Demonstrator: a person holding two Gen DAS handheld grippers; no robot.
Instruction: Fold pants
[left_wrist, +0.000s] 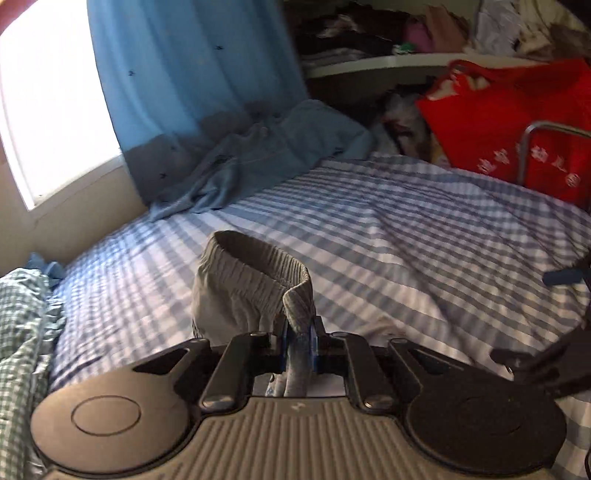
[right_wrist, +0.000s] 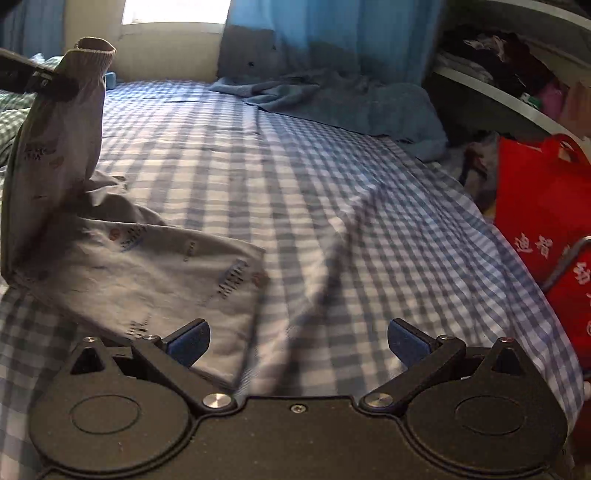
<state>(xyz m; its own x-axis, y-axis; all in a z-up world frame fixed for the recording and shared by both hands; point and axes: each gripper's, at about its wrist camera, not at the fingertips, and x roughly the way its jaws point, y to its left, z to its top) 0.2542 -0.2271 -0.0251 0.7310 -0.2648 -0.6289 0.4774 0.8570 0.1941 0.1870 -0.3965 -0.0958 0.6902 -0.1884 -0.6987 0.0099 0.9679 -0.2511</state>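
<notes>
The small grey printed cotton pants (right_wrist: 122, 258) lie partly on the blue-and-white checked bed sheet (right_wrist: 332, 184) and partly in the air. The left gripper (left_wrist: 299, 343) is clamped tight on the ribbed elastic waistband (left_wrist: 258, 273), which stands up in a loop just beyond its blue-padded fingers (left_wrist: 286, 343). In the right wrist view that same waistband end rises as a steep column up and to the left of the sheet's middle, pinched by the left gripper at the far left edge of the picture, while the lower part of the pants fans out flat on the sheet.

The right gripper (right_wrist: 299, 343) is spread wide with nothing between its blue pads (right_wrist: 188, 343). It hovers over the sheet with the flat part of the pants just ahead and to its left; the cloth's nearest hem edge runs under or just beside its left pad, and I cannot tell whether they touch.

The relation that matters: the pants' long axis runs from the raised waistband down toward the flat end near the right gripper, so the free end lies closer to the right gripper than to the left. I judge the next move calls for the right gripper to shift left and close on that flat hem so both ends can be brought together. The thin cloth looks limp and may slide or bunch.

Beyond the sheet, a crumpled blue blanket (right_wrist: 332, 99) lies under the blue curtain (left_wrist: 184, 74), and a red fabric bag (left_wrist: 517, 122) sits off the sheet's right side.
</notes>
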